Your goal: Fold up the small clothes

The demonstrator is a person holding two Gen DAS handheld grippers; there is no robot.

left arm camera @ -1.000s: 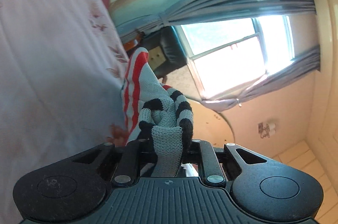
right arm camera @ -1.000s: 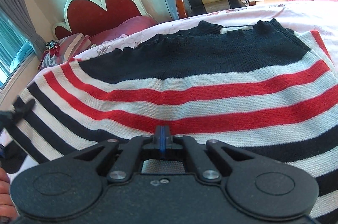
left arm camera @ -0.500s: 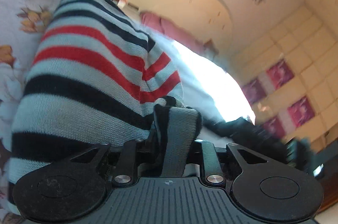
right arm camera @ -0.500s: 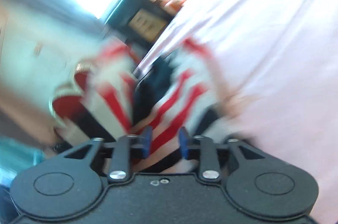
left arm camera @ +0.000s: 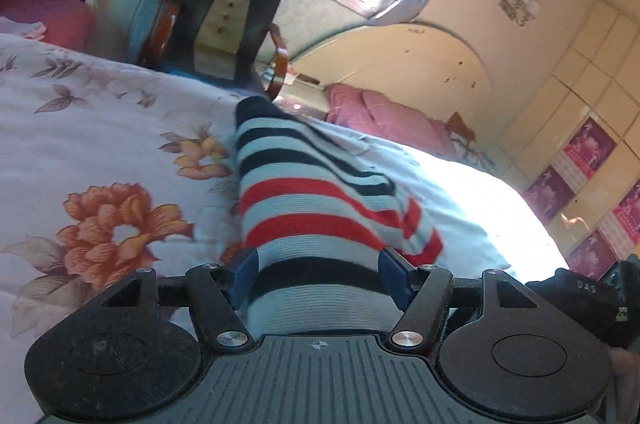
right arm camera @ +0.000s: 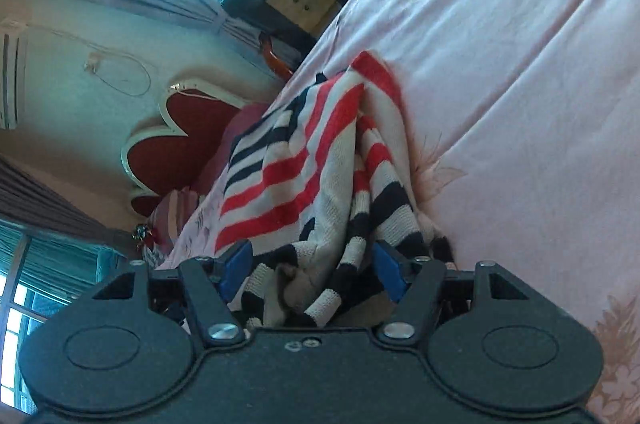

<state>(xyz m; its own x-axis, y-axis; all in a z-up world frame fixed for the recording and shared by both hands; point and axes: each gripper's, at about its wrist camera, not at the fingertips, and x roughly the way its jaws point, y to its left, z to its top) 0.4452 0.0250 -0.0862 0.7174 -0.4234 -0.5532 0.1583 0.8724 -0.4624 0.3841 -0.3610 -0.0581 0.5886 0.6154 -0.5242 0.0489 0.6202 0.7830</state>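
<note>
A knitted sweater with red, navy and pale stripes lies on the flowered bed cover. In the left wrist view it lies as a flat folded strip running away from me. My left gripper is opening, its blue pads standing on either side of the sweater's near end without squeezing it. In the right wrist view the sweater is bunched in loose folds on the pink cover. My right gripper is opening too, with crumpled fabric lying slack between its blue pads.
A black armchair stands beyond the bed's far edge, also in the right wrist view. A red heart-shaped headboard and pink pillows lie further off. The other gripper's black body shows at the right edge.
Both grippers were shut on the sweater a second ago and now have their jaws apart. Both views have rolled and swung, and the sweater has come down onto the bed.
</note>
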